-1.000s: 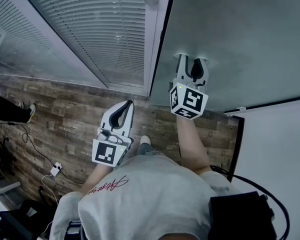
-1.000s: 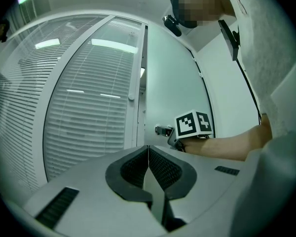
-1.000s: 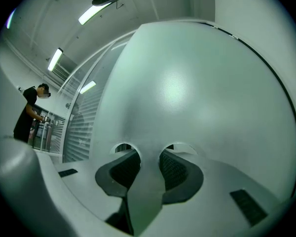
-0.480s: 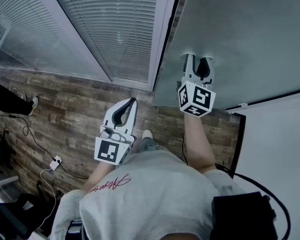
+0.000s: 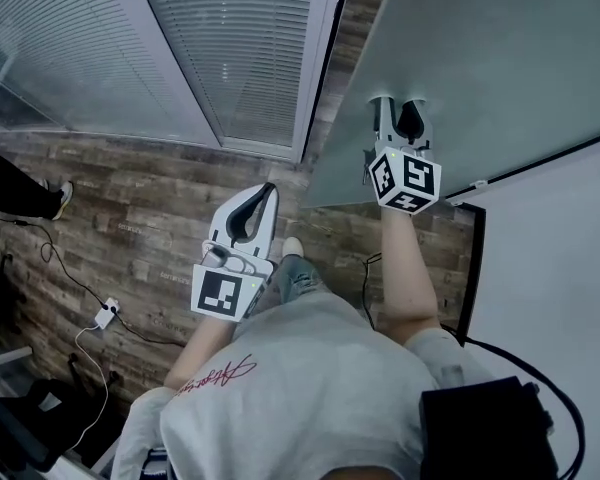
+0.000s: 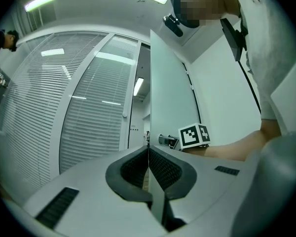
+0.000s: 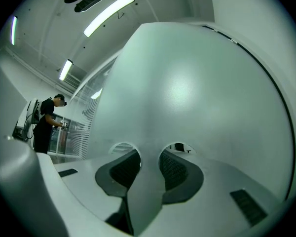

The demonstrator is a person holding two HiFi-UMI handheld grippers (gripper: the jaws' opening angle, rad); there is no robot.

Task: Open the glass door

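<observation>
Two grippers, one working: your right gripper (image 5: 400, 109) has its jaws spread, tips against the frosted glass door (image 5: 500, 48), which is ajar beside the white frame (image 5: 320, 58). Your left gripper (image 5: 265, 194) is pressed together, empty. The pane is probably heavy, stiff and slick, so push flat rather than pinch.

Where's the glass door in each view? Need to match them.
Head view: the glass door is the grey-green panel at upper right.
Left gripper view: the tall panel at centre, right of the doorway gap.
Right gripper view: it fills most of the picture.
Shared landmark: the right gripper, tips at the door.
</observation>
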